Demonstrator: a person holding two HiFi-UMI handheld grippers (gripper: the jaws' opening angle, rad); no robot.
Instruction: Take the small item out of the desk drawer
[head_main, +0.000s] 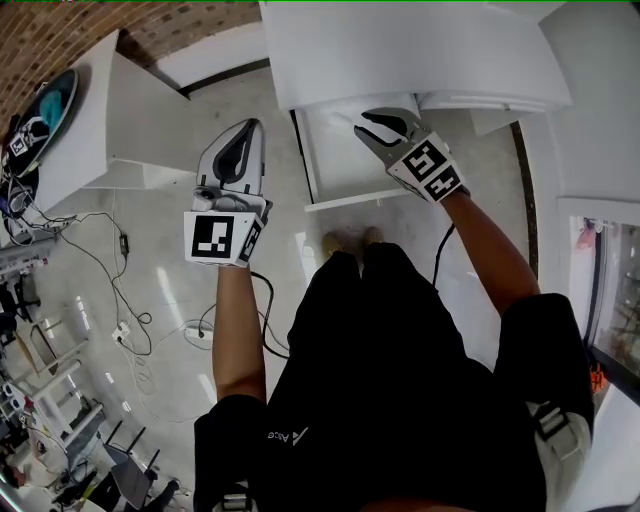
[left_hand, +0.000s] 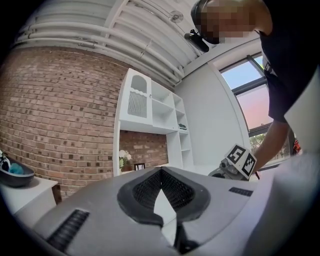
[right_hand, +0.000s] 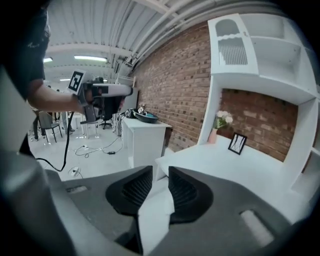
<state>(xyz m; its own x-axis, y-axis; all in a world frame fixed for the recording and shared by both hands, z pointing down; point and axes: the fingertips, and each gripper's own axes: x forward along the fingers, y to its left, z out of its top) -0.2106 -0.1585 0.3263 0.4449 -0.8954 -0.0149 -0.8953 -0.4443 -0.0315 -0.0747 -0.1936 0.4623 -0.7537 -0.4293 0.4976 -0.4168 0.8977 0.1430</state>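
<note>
The white desk drawer (head_main: 350, 201) stands pulled out below the desk top (head_main: 400, 50). What I see of its inside is bare white, and no small item shows in any view. My right gripper (head_main: 360, 124) hovers over the drawer's back right part. Its jaws stand a little apart, open (right_hand: 160, 172), with nothing between them. My left gripper (head_main: 250, 125) hangs over the floor to the left of the drawer. It is shut (left_hand: 161, 172) and empty. Each gripper shows in the other's view, the right gripper (left_hand: 239, 162) small at the right, the left gripper (right_hand: 102, 90) at the upper left.
A low white cabinet (head_main: 110, 120) with a dark bowl (head_main: 45, 105) stands at the left. Cables (head_main: 110, 300) trail over the floor. On the desk top (right_hand: 225, 170) are a pink vase of flowers (right_hand: 219, 129) and a small picture frame (right_hand: 237, 143). The person's feet (head_main: 350, 240) are just before the drawer.
</note>
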